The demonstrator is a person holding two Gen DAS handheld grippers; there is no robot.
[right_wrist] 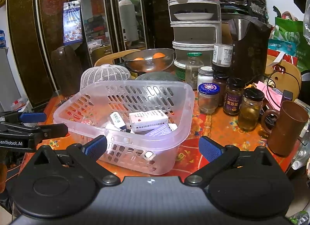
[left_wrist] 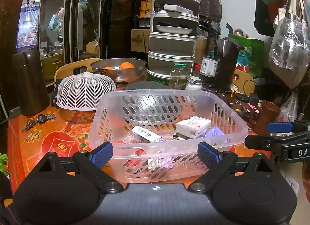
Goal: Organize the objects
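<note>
A clear plastic basket with slotted walls and rounded corners sat on the near part of the table, which was covered in an orange and red floral cloth. Inside lay a loose pile of small packets: a white carton printed with dark text, a narrow white box with a barcode and a pale purple packet, resting against one another on the basket floor.

The left gripper stood just in front of the basket's near wall, its blue-padded fingers spread wide and empty. The right gripper hovered at the basket's near right corner, fingers likewise apart and holding nothing.

Farther back stood a white mesh food cover and a steel bowl of oranges; jars and a brown mug stood to the right.
</note>
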